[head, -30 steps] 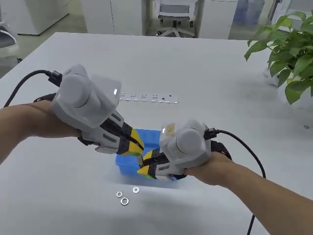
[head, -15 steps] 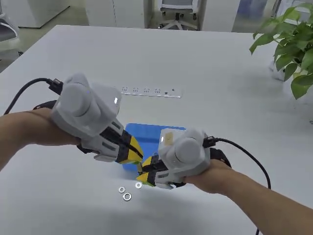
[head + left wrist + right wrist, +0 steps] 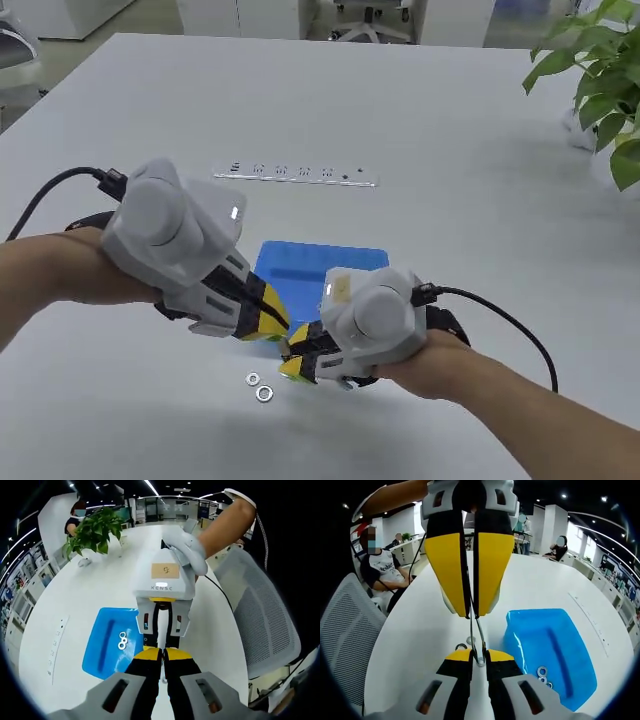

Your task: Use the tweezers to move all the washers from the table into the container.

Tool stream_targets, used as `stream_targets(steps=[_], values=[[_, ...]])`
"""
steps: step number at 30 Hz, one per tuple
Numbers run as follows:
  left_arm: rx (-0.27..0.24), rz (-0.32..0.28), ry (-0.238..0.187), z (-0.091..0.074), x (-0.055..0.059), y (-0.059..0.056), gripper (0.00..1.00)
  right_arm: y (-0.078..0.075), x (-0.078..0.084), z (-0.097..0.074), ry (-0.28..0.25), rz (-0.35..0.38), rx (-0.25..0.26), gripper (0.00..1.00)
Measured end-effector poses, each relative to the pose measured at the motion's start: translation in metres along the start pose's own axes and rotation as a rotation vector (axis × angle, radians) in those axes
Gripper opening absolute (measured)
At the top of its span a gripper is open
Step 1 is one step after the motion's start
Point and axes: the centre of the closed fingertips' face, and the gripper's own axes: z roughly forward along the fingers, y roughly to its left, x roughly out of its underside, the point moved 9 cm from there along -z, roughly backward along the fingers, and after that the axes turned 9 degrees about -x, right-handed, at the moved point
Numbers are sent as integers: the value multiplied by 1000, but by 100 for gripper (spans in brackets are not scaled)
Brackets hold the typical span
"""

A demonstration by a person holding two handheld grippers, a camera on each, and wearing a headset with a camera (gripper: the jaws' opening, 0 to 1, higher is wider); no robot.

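The left gripper point(image 3: 272, 325) and right gripper point(image 3: 292, 362) have moved from above the blue container point(image 3: 320, 262) towards two washers point(image 3: 258, 387); both are clamped on the tweezers point(image 3: 161, 630).

The surface point(image 3: 450, 150) is a plain pale grey-white. The container point(image 3: 330, 265) on it is bright blue, with no pattern. The loose washers point(image 3: 258, 387) near it are shiny silver, and the washers in the container point(image 3: 122, 640) have the same silver. The left claw point(image 3: 272, 325) has a light grey body and yellow jaws with black. The right claw point(image 3: 295, 365) has the same colours, with a small beige label point(image 3: 165, 571). The tweezers point(image 3: 476, 640) are thin silver metal. The cable point(image 3: 500, 320) is black. Far away, the power strip point(image 3: 295, 173) is white with dark sockets, and the plant point(image 3: 600, 70) at far right is green.
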Motion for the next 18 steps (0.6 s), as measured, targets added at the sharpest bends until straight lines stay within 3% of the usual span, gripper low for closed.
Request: stream_targets(steps=[18], values=[[17, -22, 1, 7, 9, -1, 6, 0, 9, 12, -4, 22, -16, 12]])
